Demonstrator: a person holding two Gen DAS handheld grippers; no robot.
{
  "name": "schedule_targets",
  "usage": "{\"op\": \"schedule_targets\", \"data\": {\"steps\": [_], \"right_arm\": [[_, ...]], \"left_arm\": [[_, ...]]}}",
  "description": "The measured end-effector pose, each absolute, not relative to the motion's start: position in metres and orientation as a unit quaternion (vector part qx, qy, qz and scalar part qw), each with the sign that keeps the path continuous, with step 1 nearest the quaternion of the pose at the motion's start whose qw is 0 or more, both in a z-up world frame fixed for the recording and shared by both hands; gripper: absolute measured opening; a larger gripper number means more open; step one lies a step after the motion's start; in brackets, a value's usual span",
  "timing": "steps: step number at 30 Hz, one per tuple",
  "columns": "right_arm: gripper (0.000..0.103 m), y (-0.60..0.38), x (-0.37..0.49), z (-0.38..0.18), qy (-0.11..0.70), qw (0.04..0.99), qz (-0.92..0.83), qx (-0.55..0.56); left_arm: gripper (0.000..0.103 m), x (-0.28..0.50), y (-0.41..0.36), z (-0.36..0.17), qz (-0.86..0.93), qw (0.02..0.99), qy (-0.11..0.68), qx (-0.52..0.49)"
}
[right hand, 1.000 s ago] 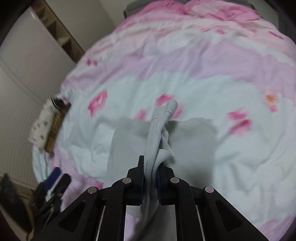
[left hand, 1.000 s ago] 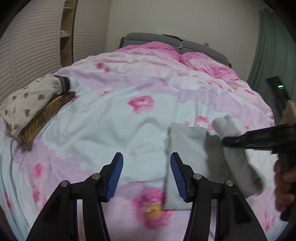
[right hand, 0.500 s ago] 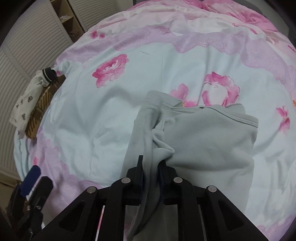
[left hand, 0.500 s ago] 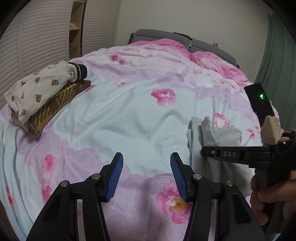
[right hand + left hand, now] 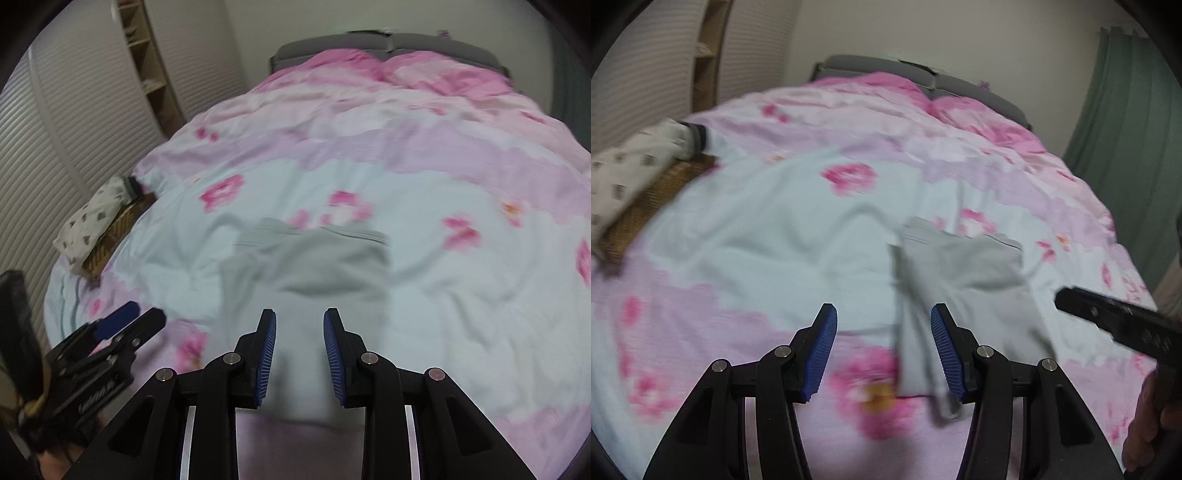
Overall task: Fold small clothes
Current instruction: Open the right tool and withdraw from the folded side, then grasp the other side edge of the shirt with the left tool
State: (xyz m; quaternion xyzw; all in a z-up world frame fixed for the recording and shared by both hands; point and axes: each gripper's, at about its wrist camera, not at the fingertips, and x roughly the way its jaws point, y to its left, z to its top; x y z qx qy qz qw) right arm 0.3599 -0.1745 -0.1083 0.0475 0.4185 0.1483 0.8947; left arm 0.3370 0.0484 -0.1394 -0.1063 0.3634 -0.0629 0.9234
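A small grey garment lies folded flat on the floral bedspread, also in the right wrist view. My left gripper is open and empty, just above the garment's near left edge. My right gripper is open and empty, hovering over the garment's near end; it shows as a black bar in the left wrist view. The left gripper appears at lower left in the right wrist view.
A stack of folded clothes, white patterned on brown checked, sits at the bed's left edge. Pink pillows and a grey headboard are at the far end. Louvred wardrobe doors stand left, a green curtain right.
My right gripper has opened and let go of the grey garment, which now lies flat. Both grippers have drawn back a little from it.
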Motion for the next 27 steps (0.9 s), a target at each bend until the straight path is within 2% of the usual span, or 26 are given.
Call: {"op": "schedule_targets", "data": {"steps": [5, 8, 14, 16, 20, 27], "right_arm": [[0.028, -0.2, 0.335, -0.118, 0.411, 0.899, 0.132, 0.078], [0.028, -0.2, 0.32, -0.129, 0.404, 0.902, 0.127, 0.083], [0.028, -0.189, 0.308, -0.158, 0.406, 0.902, 0.122, 0.085], [0.028, -0.186, 0.304, -0.164, 0.407, 0.898, 0.126, 0.105], [0.029, -0.173, 0.295, -0.174, 0.409, 0.888, 0.156, 0.143], [0.029, -0.141, 0.295, -0.181, 0.41, 0.883, 0.187, 0.13]], "left_arm": [[0.052, 0.37, 0.031, -0.15, -0.083, 0.917, 0.375, -0.106], [0.048, 0.391, 0.032, -0.156, -0.096, 0.909, 0.39, -0.113], [0.027, 0.419, 0.027, -0.169, -0.134, 0.89, 0.424, -0.105], [0.015, 0.422, 0.024, -0.171, -0.148, 0.885, 0.431, -0.097], [0.012, 0.427, 0.024, -0.174, -0.16, 0.88, 0.438, -0.092], [0.012, 0.438, 0.025, -0.168, -0.175, 0.876, 0.445, -0.068]]}}
